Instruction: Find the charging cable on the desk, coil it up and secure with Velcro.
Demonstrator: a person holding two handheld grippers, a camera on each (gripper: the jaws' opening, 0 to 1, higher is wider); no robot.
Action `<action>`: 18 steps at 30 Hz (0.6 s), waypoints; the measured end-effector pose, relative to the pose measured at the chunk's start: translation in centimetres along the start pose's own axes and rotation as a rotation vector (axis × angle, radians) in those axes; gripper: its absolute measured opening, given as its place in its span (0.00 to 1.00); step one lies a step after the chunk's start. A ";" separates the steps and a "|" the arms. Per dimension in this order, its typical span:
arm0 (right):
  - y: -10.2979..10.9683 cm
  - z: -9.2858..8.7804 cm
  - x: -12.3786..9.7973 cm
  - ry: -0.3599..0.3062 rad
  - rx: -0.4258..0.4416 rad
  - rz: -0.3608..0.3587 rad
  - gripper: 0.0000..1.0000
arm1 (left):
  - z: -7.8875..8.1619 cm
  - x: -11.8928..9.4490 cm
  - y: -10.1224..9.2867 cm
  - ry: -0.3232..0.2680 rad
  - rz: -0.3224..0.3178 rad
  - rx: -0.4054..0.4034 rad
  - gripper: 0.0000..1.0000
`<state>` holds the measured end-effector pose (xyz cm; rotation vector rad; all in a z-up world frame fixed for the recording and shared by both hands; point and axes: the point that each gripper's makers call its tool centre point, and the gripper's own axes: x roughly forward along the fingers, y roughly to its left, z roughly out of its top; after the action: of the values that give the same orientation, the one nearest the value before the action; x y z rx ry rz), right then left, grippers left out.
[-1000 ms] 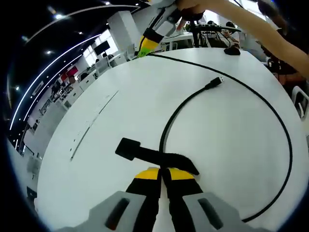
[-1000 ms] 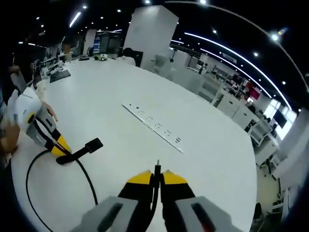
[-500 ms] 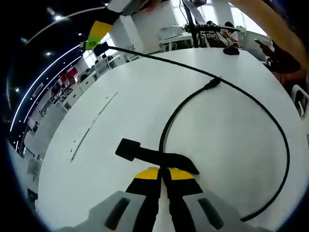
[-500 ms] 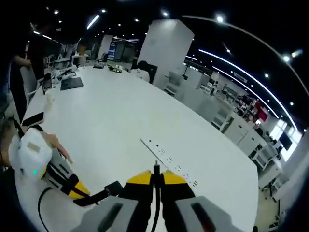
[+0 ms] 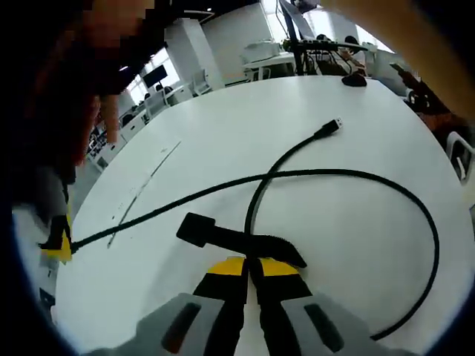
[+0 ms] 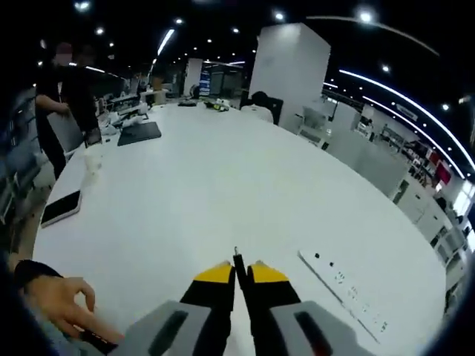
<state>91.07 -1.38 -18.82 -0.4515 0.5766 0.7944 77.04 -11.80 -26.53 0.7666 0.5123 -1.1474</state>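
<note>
Cable drawn round into a loop, both tools clenched.
Left gripper view: left tool [image 5: 249, 265] pinning Velcro strap [image 5: 237, 239] and cable [image 5: 356, 175] to tabletop [image 5: 223, 126], anchoring the coil. Right gripper view: right tool [image 6: 237, 271] clamped on a cable length, hauling it across.

Left gripper view, as I see it: Velcro strap [image 5: 223, 237] lies on the table [image 5: 356, 222] directly ahead of my left gripper [image 5: 249, 268]. Charging cable [image 5: 415, 215] loops out to the right and crosses over itself above the strap; its plug [image 5: 331, 127] rests farther off.

Right gripper view: power strip [image 6: 345, 288] right of my right gripper [image 6: 236, 271]; phone [image 6: 61, 208] far left; a hand [image 6: 63, 300] lower left.
</note>
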 end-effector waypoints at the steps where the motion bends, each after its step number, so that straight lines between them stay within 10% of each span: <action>1: 0.2 -0.1 0.6 0.007 -0.001 0.004 0.09 | 0.0 0.0 0.0 -0.001 -0.001 0.000 0.06; 18: 3.2 -4.8 4.4 0.060 0.157 0.165 0.10 | 0.1 -0.1 0.1 -0.045 -0.023 -0.027 0.06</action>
<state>89.60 0.18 -25.75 -0.2868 0.7339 0.8879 77.09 -11.78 -26.36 0.7124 0.4992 -1.1740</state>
